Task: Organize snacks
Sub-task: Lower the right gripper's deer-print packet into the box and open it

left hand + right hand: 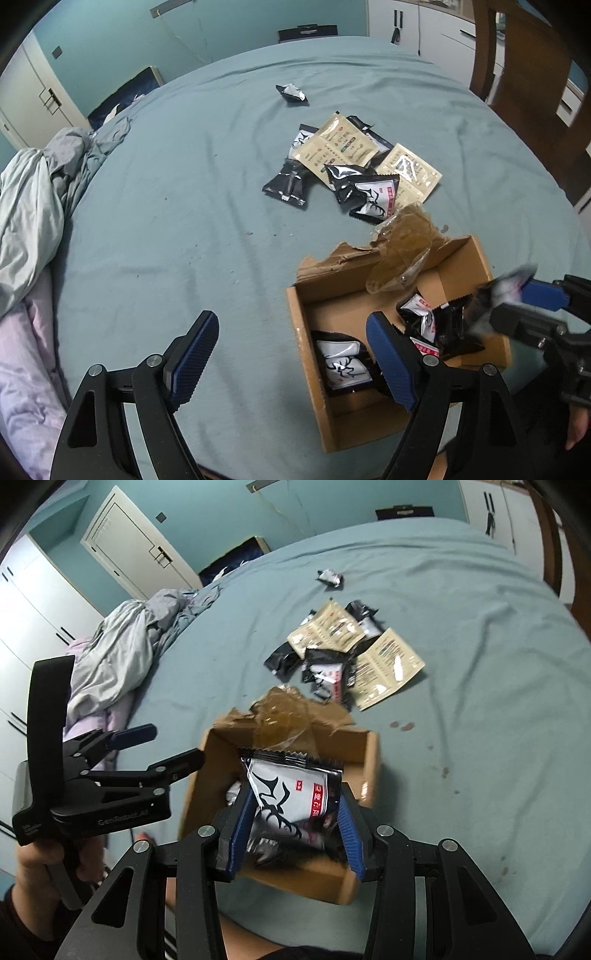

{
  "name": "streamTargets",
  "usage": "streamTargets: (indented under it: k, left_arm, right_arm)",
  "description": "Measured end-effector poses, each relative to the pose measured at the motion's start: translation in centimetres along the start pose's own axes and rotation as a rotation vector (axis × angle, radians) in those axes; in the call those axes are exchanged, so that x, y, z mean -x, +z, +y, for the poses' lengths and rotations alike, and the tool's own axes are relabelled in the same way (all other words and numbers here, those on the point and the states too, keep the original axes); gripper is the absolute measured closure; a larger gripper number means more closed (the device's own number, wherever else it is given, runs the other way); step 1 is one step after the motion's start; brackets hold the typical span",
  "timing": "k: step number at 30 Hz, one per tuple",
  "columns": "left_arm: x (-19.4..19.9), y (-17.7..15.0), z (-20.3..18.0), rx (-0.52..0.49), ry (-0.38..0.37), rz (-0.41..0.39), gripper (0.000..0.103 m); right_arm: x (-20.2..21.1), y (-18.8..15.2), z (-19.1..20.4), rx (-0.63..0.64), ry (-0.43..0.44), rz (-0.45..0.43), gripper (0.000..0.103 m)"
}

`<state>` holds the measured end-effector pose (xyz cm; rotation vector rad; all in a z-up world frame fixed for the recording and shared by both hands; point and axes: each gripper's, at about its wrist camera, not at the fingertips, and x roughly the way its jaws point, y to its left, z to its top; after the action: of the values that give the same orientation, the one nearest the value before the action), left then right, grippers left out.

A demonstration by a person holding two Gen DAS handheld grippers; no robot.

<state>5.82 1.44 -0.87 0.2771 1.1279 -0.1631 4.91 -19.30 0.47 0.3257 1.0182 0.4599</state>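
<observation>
**A:** What's seen on the left side?

**B:** Crumpled grey and lilac bedding (pixel 33 206) is piled at the left edge of the teal-sheeted bed (pixel 166 206). The left tongs (pixel 291 363) are spread wide apart, nothing gripped, one finger over the sheet and the other over the open brown cardboard box (pixel 314 373).

**A:** And further right?

**B:** Several black-and-white snack packets are already lying in that box. The right tongs (pixel 295 834) are seen over it with a black-and-white foil snack packet (pixel 291 794) between the blue pads (pixel 242 834); whether it's really pinched can't be told. A loose pile of black and beige packets (pixel 354 166) is left on the sheet beyond the box.
</observation>
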Motion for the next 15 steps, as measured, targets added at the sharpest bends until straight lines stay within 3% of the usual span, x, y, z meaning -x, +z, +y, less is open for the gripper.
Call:
streamTargets:
  k: [3,5,15]
  left_arm:
    - [0.2,0.0,-0.3,-0.012,0.006,-0.007,0.020]
    - [0.3,-0.1,-0.5,-0.021,0.010,-0.011,0.020]
    - [0.7,-0.1,-1.0,-0.044,0.018,-0.022,0.020]
  right_arm:
    - [-0.3,-0.1,0.1,0.004,-0.029,0.000,0.036]
    - [-0.2,-0.2,0.4,0.024,-0.070,-0.022,0.033]
    - [-0.5,-0.9,2.2,0.089,-0.187,-0.014,0.031]
